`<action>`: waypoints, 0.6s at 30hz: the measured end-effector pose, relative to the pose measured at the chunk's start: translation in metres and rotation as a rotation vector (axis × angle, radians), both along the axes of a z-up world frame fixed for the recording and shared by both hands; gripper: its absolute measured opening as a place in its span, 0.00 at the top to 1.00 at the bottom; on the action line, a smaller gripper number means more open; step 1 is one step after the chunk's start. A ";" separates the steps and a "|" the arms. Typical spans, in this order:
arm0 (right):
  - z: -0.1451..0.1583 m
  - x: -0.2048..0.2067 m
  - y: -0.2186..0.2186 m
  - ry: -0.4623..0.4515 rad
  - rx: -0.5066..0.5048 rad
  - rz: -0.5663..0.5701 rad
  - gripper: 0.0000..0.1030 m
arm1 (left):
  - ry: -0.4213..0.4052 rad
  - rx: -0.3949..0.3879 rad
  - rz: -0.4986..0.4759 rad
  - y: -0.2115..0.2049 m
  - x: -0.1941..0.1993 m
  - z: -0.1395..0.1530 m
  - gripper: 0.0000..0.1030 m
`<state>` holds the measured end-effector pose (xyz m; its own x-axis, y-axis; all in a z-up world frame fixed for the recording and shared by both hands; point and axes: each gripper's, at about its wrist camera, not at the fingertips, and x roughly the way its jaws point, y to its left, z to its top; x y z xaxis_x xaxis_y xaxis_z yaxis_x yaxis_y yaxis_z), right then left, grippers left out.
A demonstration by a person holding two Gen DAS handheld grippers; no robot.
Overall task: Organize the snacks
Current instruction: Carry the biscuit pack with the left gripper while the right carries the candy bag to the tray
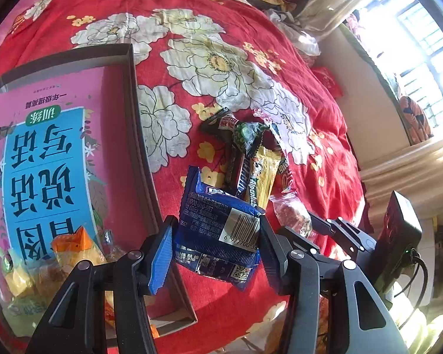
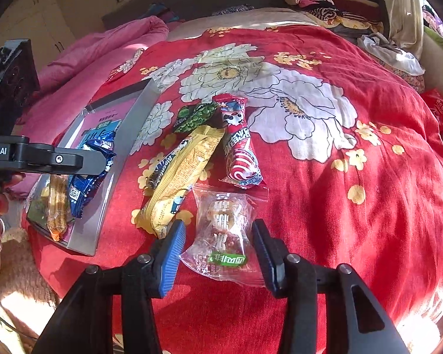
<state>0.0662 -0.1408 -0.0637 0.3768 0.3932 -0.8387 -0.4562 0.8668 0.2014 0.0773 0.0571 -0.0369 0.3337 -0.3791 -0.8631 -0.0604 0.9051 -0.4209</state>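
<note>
The left gripper [image 1: 215,244] is clamped on a blue snack packet [image 1: 221,230], holding it above the right edge of the shallow tray [image 1: 133,94] on the bed; in the right wrist view the same packet [image 2: 88,174] hangs over the tray [image 2: 124,144]. Inside the tray lie an orange-wrapped snack [image 1: 73,244] and a few more wrappers (hard to tell apart) on a pink printed sheet [image 1: 44,153]. The right gripper [image 2: 218,250] is spread wide around a clear snack bag [image 2: 224,233], its fingers standing just off either side; whether they touch it cannot be told. Beside that bag on the red floral bedspread [image 2: 339,191] lie a yellow packet [image 2: 180,177], a red-and-white packet [image 2: 239,150] and a green packet [image 2: 195,116], overlapping at their far ends.
</note>
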 end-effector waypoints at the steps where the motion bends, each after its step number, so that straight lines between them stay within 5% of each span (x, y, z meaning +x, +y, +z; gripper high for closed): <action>1: -0.001 0.000 0.001 -0.001 -0.006 0.002 0.54 | -0.006 0.001 0.002 0.002 -0.003 0.002 0.47; 8: -0.016 0.004 0.011 0.023 -0.062 0.022 0.54 | -0.037 0.017 0.024 0.016 -0.019 0.015 0.47; 18: 0.005 0.001 -0.013 0.079 0.130 -0.042 0.55 | -0.066 0.006 0.073 0.040 -0.034 0.029 0.47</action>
<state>0.0672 -0.1542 -0.0590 0.3302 0.4860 -0.8092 -0.3983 0.8490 0.3473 0.0434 0.0970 -0.0082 0.4169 -0.3465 -0.8403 -0.0985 0.9018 -0.4207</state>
